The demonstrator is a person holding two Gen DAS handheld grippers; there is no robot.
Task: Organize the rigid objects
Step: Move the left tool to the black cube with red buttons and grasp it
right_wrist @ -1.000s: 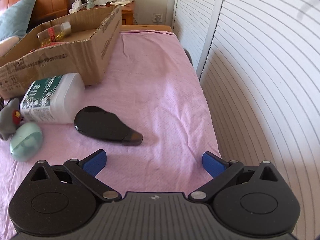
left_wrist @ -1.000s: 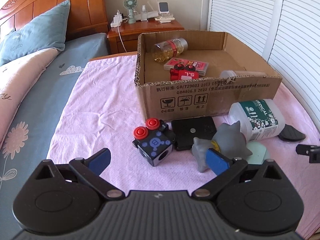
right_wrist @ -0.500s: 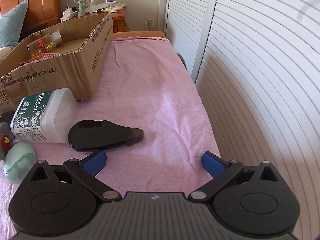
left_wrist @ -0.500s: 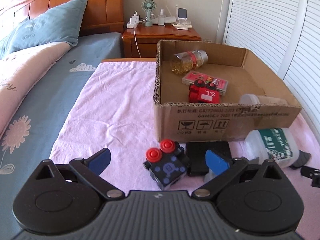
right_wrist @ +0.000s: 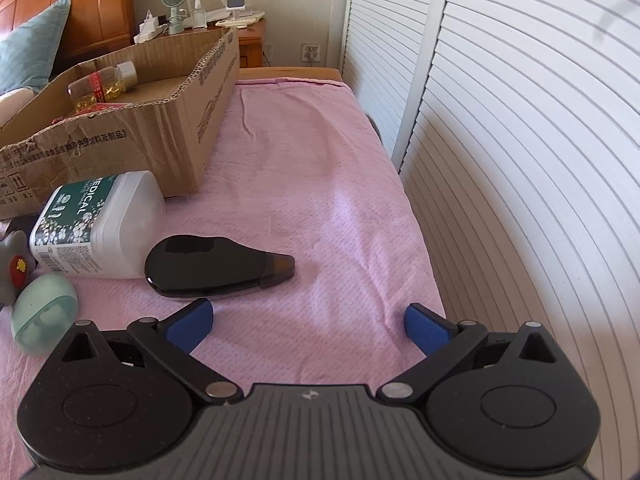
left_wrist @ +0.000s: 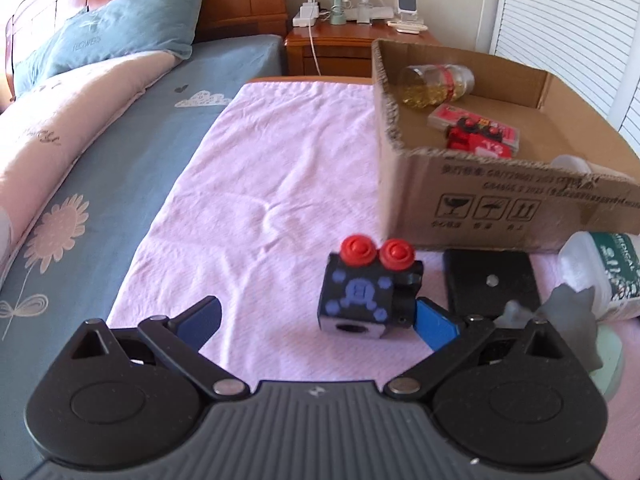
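A black cube toy with two red knobs sits on the pink cloth, just ahead of my open, empty left gripper and near its right finger. A cardboard box behind it holds a pill jar, a red toy car and a card pack. My right gripper is open and empty; a black teardrop gadget lies just ahead of its left finger. A white medical bottle lies beside the box.
A black flat plate, a grey rubber figure and a mint egg-shaped case lie near the box front. White slatted doors run along the right. A bed with pillows lies left; a nightstand stands behind.
My left gripper has swung left and closer, so the cube toy now sits between its fingers' line. My right gripper has turned slightly; the black gadget now lies nearer its left finger.
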